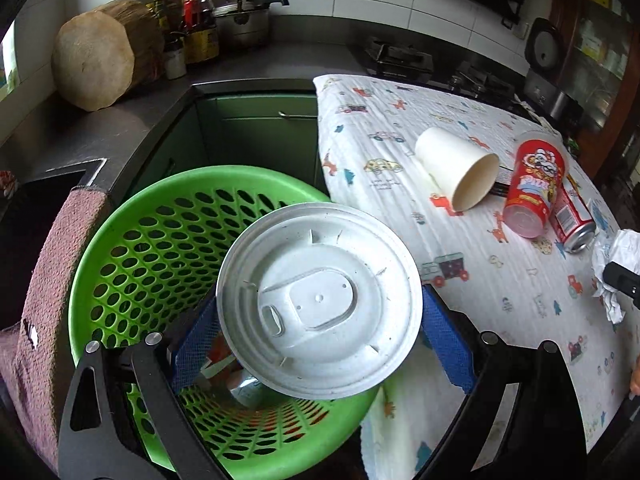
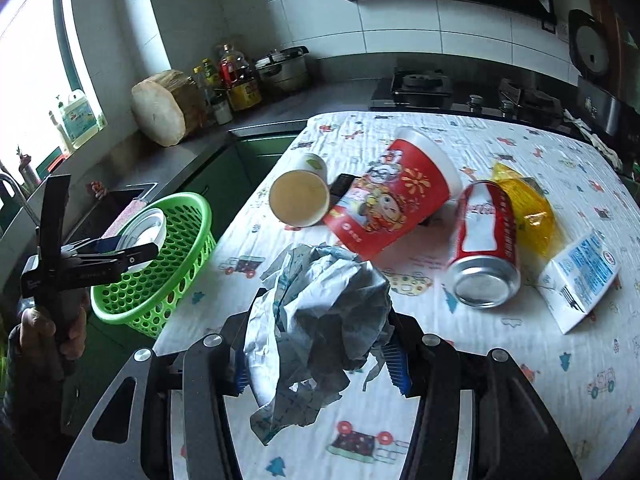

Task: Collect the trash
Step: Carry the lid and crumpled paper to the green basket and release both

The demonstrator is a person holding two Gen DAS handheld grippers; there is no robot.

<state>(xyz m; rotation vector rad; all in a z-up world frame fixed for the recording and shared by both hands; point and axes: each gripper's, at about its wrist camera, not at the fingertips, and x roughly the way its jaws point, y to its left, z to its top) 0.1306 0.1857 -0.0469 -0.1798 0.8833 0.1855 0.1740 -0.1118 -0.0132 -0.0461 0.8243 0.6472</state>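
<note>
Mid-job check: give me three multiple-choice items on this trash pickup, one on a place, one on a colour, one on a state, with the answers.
1. Where is the white lid held by the left gripper?
A. Over the green basket
B. Flat on the tablecloth
C. In the sink

2. What colour is the soda can lying on the table?
A. Blue
B. Red
C. Black

3. How does the plain paper cup stand?
A. Upright, mouth up
B. Upside down on its rim
C. Tipped on its side

Answers:
1. A, since the left wrist view shows basket mesh directly beneath the lid.
2. B, since the can's body is red with white lettering.
3. C, since its open mouth faces sideways toward the right wrist camera, beyond the crumpled paper clamped in the right gripper.
</note>
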